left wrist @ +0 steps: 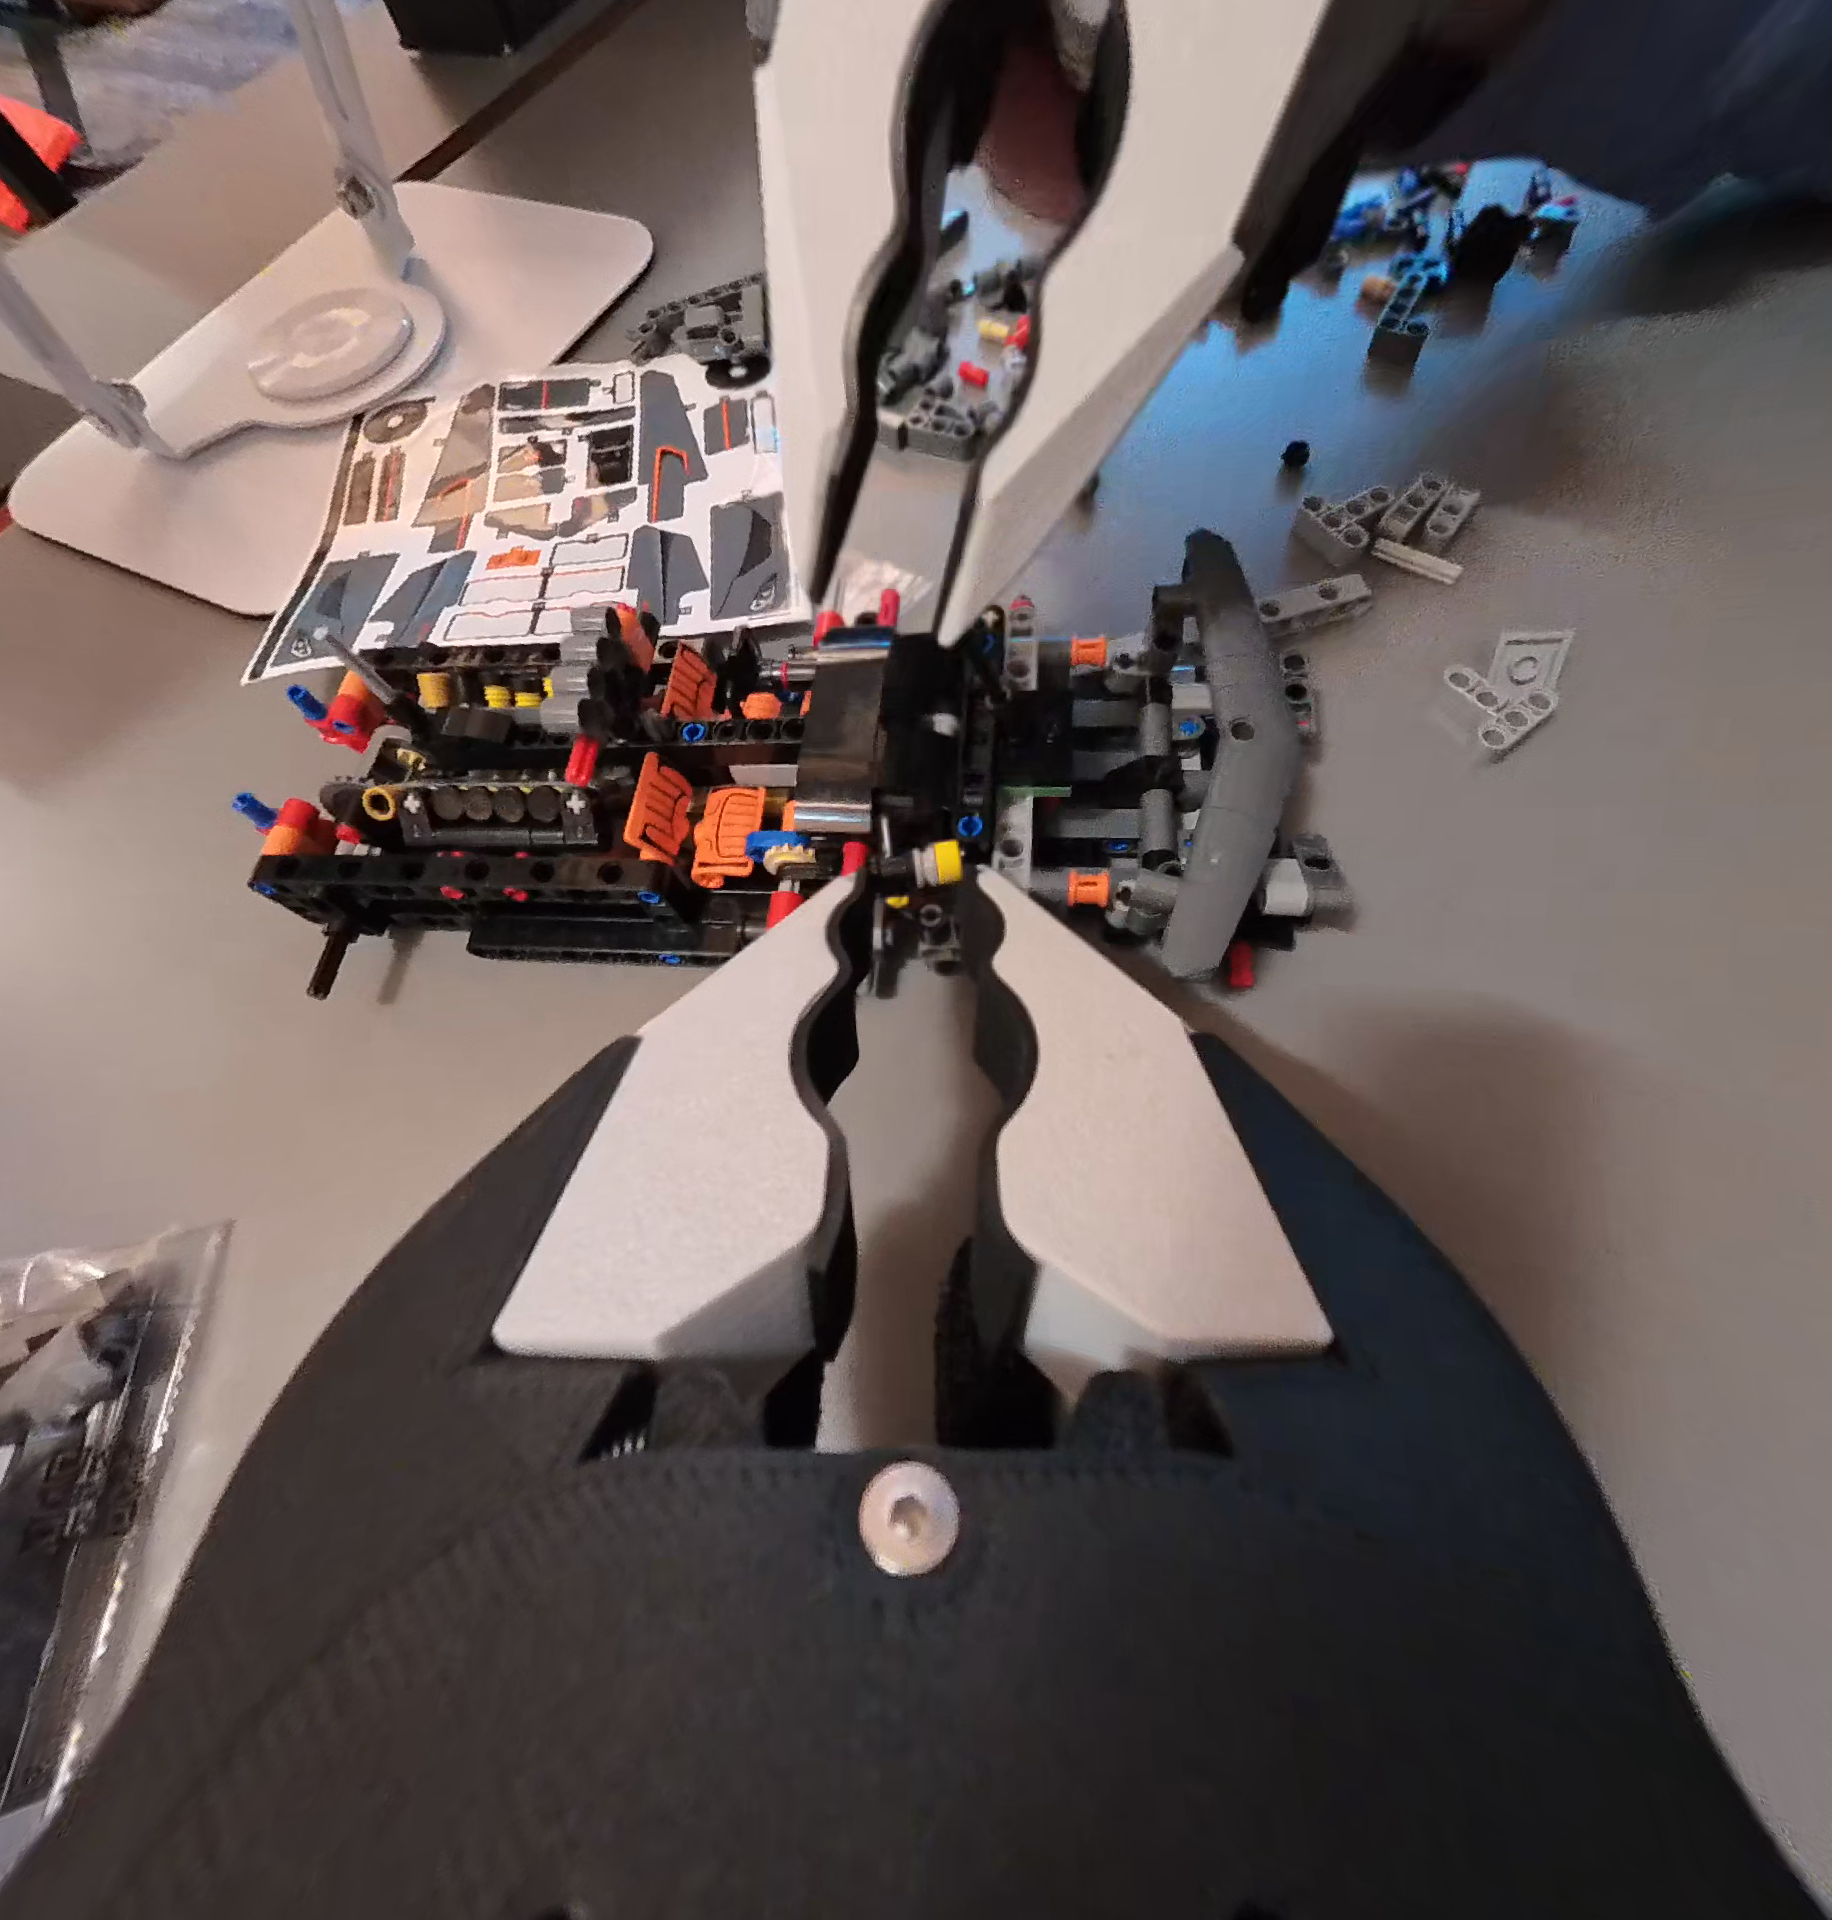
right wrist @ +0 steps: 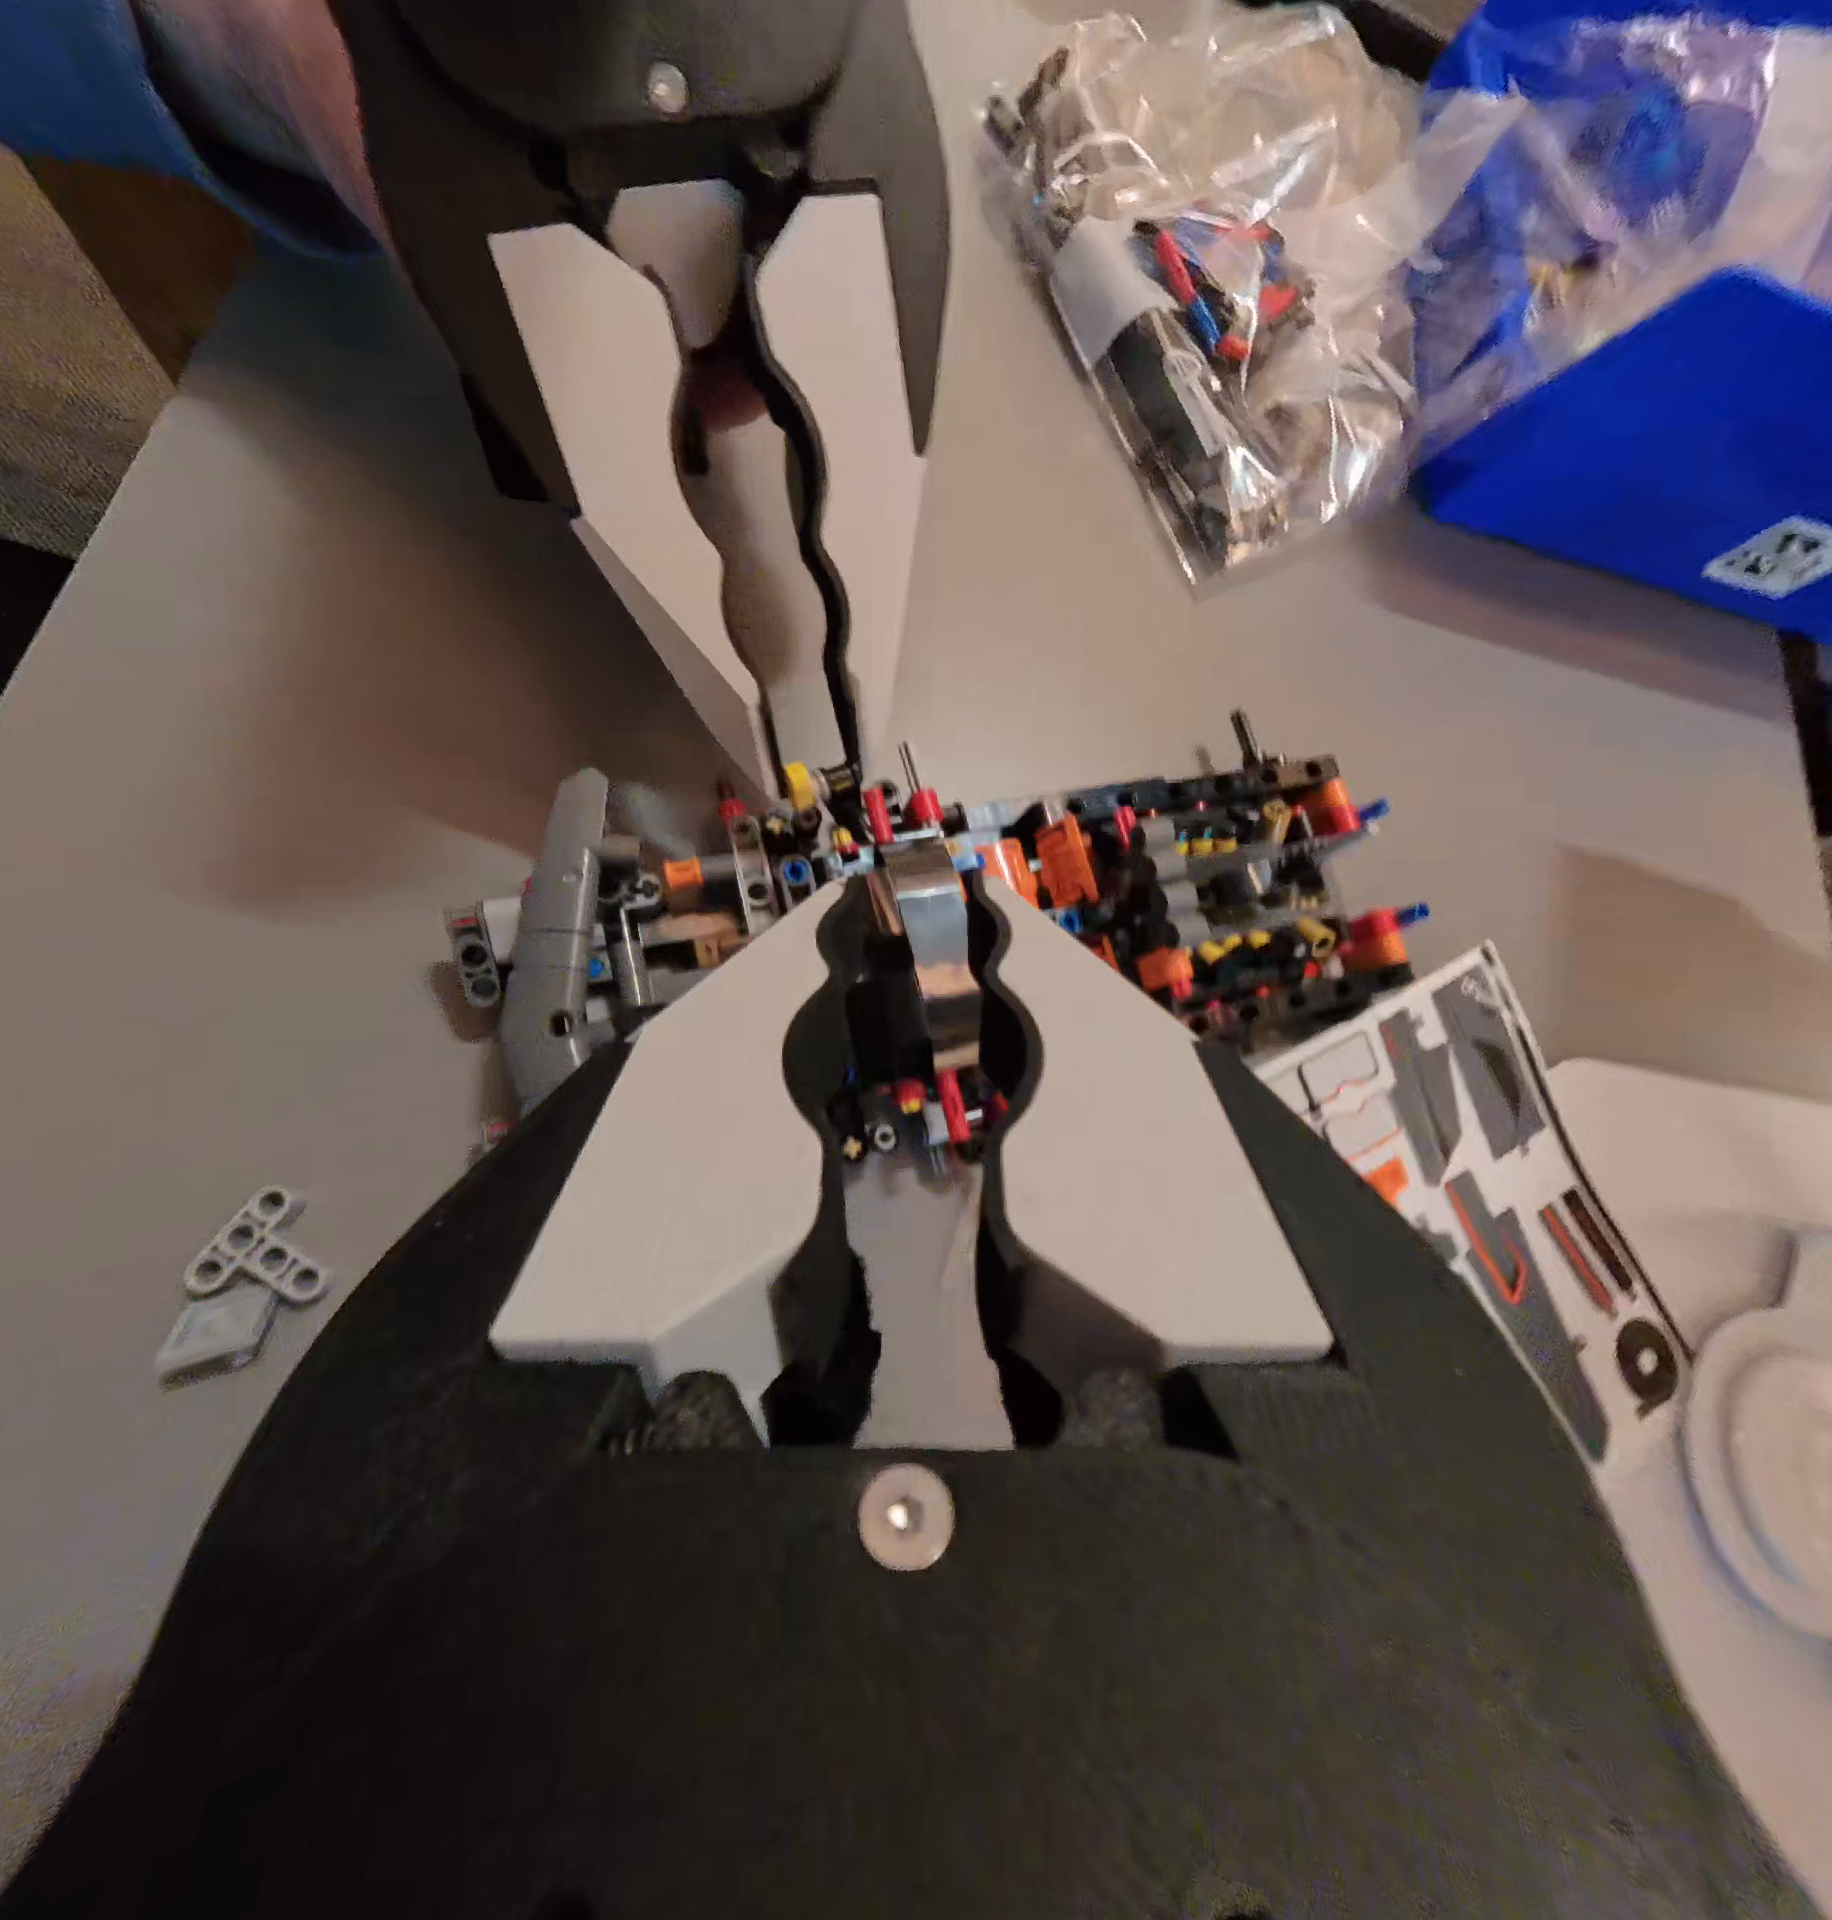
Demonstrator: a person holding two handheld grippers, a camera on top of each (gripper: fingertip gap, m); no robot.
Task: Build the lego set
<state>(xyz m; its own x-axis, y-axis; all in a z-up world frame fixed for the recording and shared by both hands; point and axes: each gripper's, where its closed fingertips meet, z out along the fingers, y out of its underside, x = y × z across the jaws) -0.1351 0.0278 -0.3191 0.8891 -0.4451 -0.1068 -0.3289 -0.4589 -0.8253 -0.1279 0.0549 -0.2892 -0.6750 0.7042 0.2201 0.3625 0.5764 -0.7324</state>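
The partly built Lego car chassis (left wrist: 538, 821), black with orange, red and yellow parts, lies on the grey table; it also shows in the right wrist view (right wrist: 1234, 914). A grey curved bumper (left wrist: 1234, 748) closes one end. My left gripper (left wrist: 917, 881) is at the near side of the chassis, its jaws close together on a small yellow and black connector (left wrist: 938, 860) that sticks out of the model. My right gripper (right wrist: 912, 888) faces it from the far side, jaws closed around the glossy black middle block (right wrist: 927, 935). Each gripper shows in the other's view (right wrist: 813, 764) (left wrist: 886, 623).
A sticker sheet (left wrist: 559, 499) lies behind the chassis beside a white stand base (left wrist: 299, 364). Loose grey beams (left wrist: 1390, 520) and a T-shaped piece (right wrist: 257, 1257) lie near the bumper. Bags of parts (right wrist: 1203, 312) and a blue box (right wrist: 1670, 447) stand farther off. The left gripper's tips are roughly 5 cm from the right gripper's. Both grippers' tips are roughly 15 cm from the T-shaped piece (right wrist: 257, 1257). Look for it in the left wrist view (left wrist: 1503, 697) too.
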